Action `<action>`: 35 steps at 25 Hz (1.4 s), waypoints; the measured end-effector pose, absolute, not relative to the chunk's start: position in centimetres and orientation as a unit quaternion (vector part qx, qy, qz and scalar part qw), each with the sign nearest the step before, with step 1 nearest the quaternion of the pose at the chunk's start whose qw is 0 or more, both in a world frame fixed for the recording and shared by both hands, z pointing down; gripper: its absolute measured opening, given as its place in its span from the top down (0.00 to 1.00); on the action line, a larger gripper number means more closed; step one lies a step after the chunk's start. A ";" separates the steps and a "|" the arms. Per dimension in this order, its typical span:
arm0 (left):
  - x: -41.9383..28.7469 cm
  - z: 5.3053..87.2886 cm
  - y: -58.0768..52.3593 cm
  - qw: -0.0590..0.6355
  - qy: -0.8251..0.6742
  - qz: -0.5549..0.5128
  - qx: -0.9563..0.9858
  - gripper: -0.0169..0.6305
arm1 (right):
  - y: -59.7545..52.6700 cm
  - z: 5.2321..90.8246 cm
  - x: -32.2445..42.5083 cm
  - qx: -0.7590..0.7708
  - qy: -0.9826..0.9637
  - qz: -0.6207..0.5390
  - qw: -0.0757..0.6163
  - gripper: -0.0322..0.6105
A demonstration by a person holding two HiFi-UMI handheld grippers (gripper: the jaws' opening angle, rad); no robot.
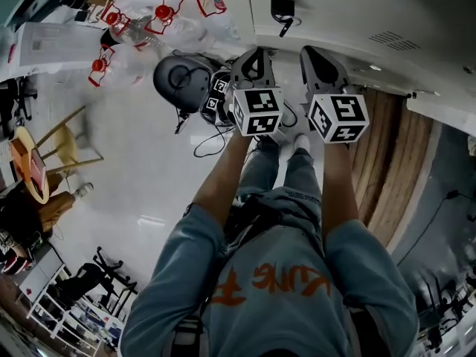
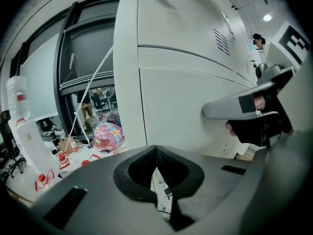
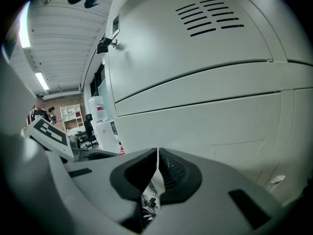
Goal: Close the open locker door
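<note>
White lockers [image 1: 335,13] fill the top of the head view, and a key hangs in a lock [image 1: 282,7]. Every door I can see lies flush with the front: a lower door [image 2: 186,106] straight ahead of the left gripper and a vented door [image 3: 205,38] ahead of the right one. My left gripper [image 1: 256,52] is shut and empty, its pads meeting in a line [image 2: 156,153]. To its right, my right gripper [image 1: 317,52] is shut too [image 3: 156,155], its tip [image 2: 209,112] close against the lower door; I cannot tell whether it touches.
On the white floor to the left lie a dark helmet [image 1: 182,80] with cables, plastic bottles with red labels [image 1: 160,13] and a pink helmet [image 2: 108,136]. A wooden chair [image 1: 63,147] stands further left. Wood planks [image 1: 387,162] run along the right.
</note>
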State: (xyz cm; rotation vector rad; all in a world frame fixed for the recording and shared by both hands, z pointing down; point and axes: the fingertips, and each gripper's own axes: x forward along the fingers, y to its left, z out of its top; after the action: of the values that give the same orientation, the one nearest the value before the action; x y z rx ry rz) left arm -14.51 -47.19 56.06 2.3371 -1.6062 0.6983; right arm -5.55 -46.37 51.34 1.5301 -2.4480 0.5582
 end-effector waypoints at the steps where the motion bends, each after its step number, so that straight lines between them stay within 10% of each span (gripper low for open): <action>1: -14.5 56.0 -47.5 0.110 -0.546 0.237 0.796 0.94 | -46.6 51.3 -5.5 0.520 -0.827 0.189 0.100 0.90; 35: -10.9 46.5 -39.4 0.162 -0.627 0.113 0.753 0.94 | -38.9 46.0 -0.4 0.494 -0.845 0.191 0.072 0.90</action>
State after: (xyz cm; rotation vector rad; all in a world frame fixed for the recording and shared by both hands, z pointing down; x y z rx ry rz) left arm -10.90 -39.39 46.49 2.1492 -1.7897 0.3232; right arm -0.37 -38.90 46.03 1.4839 -2.5413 0.5734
